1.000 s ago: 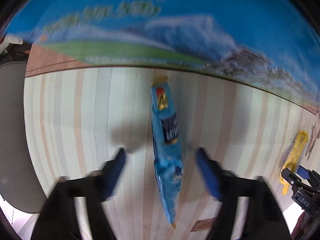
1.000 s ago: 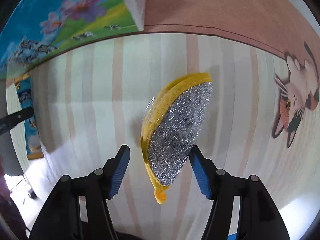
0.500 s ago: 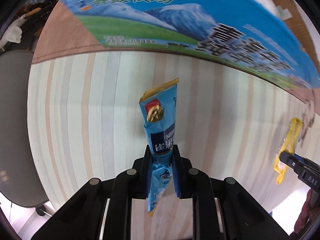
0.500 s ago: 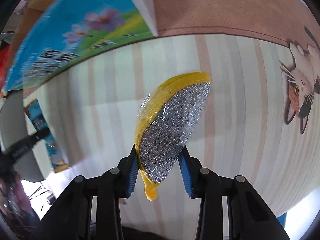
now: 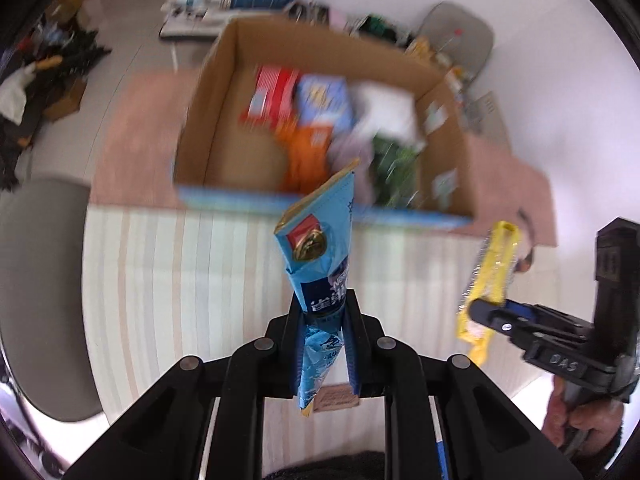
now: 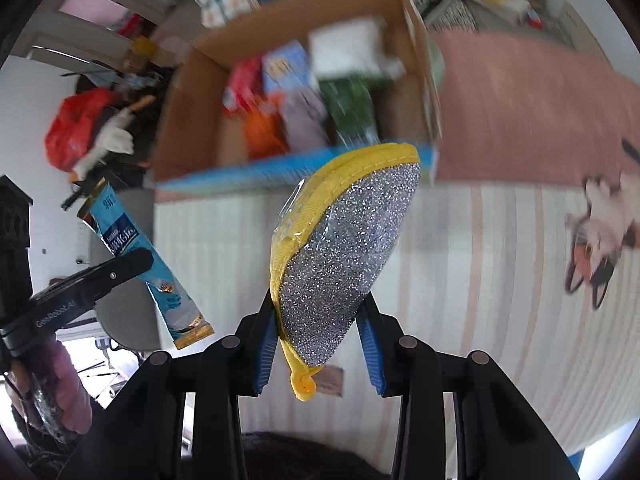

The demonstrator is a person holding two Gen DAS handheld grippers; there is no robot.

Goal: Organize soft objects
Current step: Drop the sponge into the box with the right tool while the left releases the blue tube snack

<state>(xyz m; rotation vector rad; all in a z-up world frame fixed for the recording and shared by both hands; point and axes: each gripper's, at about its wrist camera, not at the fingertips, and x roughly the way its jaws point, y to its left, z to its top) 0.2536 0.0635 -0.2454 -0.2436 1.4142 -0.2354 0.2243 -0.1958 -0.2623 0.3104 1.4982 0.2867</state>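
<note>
Blue foil snack sachet (image 5: pixel 320 280) is clamped low in the closed left tongs (image 5: pixel 323 344); yellow-edged silver scouring pad (image 6: pixel 340 264) is pinched in the right tongs (image 6: pixel 316 344). Both are held above the striped counter (image 5: pixel 180 280), short of the open cardboard box (image 5: pixel 224 92). Risk: slippery wrappers may slide out.

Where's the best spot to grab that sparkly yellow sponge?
Near its narrow lower end, as the right gripper does now. The sponge is a flat wedge, so the fingers squeeze its two broad faces, the glittery silver one and the yellow back, coming from below its tip.
</note>
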